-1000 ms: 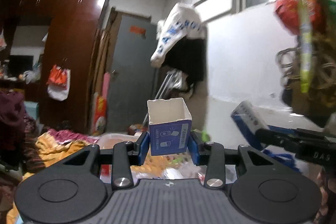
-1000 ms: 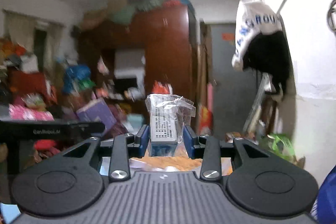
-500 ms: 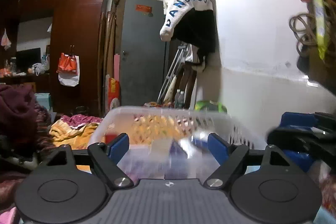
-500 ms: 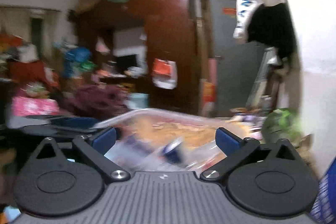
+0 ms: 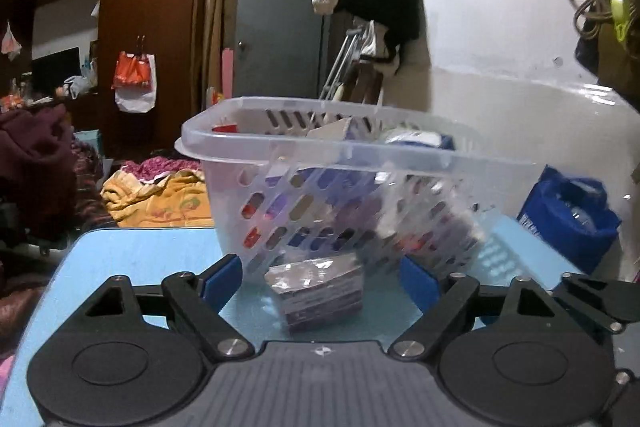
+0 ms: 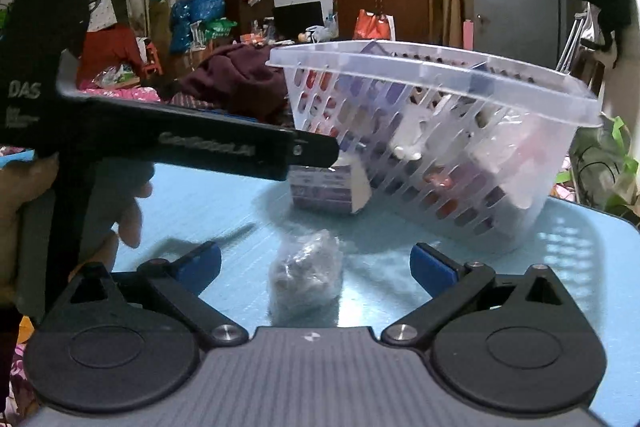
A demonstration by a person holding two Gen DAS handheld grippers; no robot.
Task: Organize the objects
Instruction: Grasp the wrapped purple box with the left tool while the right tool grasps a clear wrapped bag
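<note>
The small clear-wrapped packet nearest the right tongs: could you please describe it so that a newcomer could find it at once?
Start at the clear slotted basket standing on the blue table. A purple box lies against the basket's near wall; the packet lies apart from both, closer to the camera, between the open right tongs. Unlike the flat-sided box, it is a crinkled, shiny plastic bundle.

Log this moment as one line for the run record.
left gripper: open, over boxed pack on table | right gripper: open, over clear-wrapped packet | basket: partly filled, behind both
</note>
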